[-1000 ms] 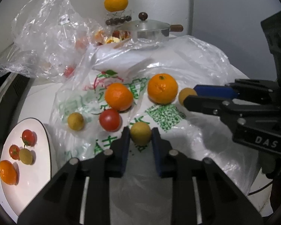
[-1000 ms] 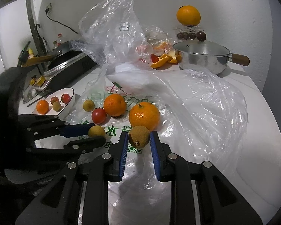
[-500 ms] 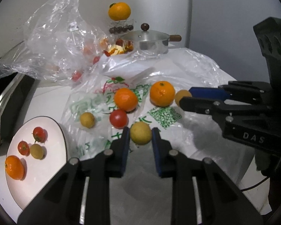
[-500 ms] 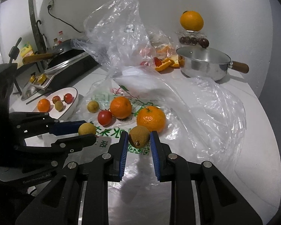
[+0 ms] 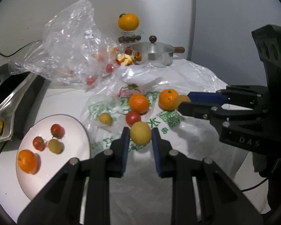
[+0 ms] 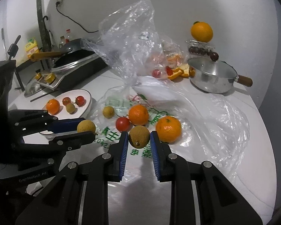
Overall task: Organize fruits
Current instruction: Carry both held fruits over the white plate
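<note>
My left gripper is shut on a small yellow-brown fruit, held above the printed plastic bag. My right gripper is shut on a brown fruit and also shows in the left wrist view. The left gripper shows in the right wrist view. On the bag lie two oranges, a tomato and a small yellow fruit. A white plate at the left holds an orange, two tomatoes and a small fruit.
A clear crumpled bag with tomatoes stands behind. A lidded steel pot and an orange on a jar are at the back. A stove with a pan is at the left.
Both grippers have lifted and pulled back with their fruits. The left gripper has shifted towards the plate, which now shows more fully.
</note>
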Demonstrator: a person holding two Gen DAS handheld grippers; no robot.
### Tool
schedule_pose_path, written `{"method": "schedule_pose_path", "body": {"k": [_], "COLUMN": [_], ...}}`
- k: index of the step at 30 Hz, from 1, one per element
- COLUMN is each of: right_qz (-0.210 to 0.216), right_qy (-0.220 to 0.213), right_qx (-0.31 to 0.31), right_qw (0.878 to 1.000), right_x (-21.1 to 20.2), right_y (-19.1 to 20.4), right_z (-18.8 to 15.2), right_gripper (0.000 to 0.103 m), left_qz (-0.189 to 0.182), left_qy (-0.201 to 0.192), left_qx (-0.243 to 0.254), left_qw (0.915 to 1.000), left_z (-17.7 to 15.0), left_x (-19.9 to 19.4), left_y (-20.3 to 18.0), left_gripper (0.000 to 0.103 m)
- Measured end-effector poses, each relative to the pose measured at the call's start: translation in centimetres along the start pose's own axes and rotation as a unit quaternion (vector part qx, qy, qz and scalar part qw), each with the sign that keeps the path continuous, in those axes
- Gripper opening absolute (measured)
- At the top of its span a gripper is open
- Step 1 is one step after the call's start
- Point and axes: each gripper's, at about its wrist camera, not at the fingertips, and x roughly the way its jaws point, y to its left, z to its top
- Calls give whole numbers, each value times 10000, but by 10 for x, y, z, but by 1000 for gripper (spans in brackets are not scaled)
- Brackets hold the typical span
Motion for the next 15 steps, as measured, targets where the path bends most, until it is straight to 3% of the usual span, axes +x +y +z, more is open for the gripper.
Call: {"method": "schedule_pose_path", "body": {"k": [15], "right_qz": [82], "right_qy": [29], "right_qx": [-363], "right_qw": [9993], "right_x": [5], "right_y": [50], "right_z": [12], "right_gripper": [26], "left_qz": [116], "left_qy": [-154], "left_qx": [-333], "left_qw": [9993], "left_z": [-22], "left_x": [-30], "left_y": [39], "left_gripper": [24]}}
